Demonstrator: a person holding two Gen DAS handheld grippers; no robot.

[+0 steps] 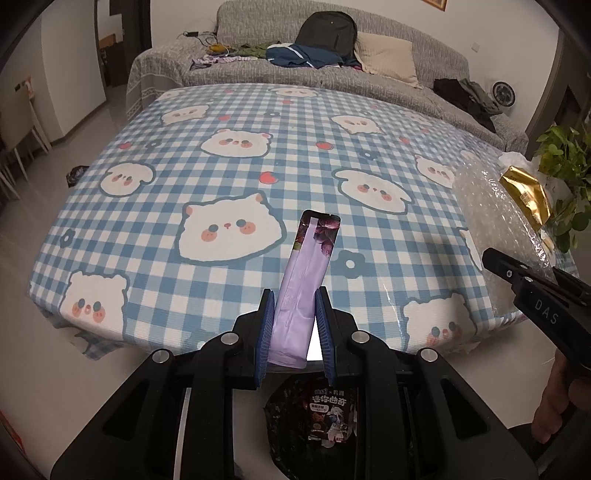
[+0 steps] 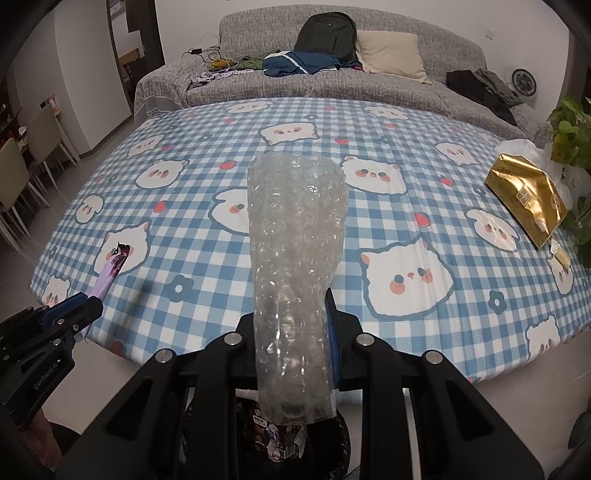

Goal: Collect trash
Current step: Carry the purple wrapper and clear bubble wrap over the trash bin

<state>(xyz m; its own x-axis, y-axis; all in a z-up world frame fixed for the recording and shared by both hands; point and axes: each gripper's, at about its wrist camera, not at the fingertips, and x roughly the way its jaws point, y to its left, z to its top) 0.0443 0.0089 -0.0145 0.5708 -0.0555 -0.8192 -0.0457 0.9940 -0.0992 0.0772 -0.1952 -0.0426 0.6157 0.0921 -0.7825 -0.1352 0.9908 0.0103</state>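
- Between the blue pads of the left gripper [image 1: 295, 325]: a purple snack wrapper [image 1: 308, 280], clenched near its lower end, its printed top rising up and away from the fingers over the near edge of the table.
- Below that gripper, close under its fingers: a black-lined trash bin [image 1: 280, 413] with a dark printed snack packet [image 1: 330, 413] lying inside.
- Ahead of both grippers: a table under a blue-and-white checked tablecloth [image 1: 221, 177] printed with white bears and cats, small red hearts and dark flowers.
- Far ahead, beyond the table: a grey sofa [image 1: 406, 48] bearing a dark backpack [image 1: 327, 31], a cream cushion [image 1: 388, 55] and loose clothes.
- Within the right gripper [image 2: 295, 325]: a roll of clear bubble wrap [image 2: 295, 258], grasped at its lower part; it hides the left finger, the right blue pad touches its side, and its wide end stands over the cloth.
- Right of the right gripper, near the table's right edge: a gold foil packet [image 2: 524, 192] against white crumpled plastic, with a green houseplant [image 2: 572, 140] just beyond it.
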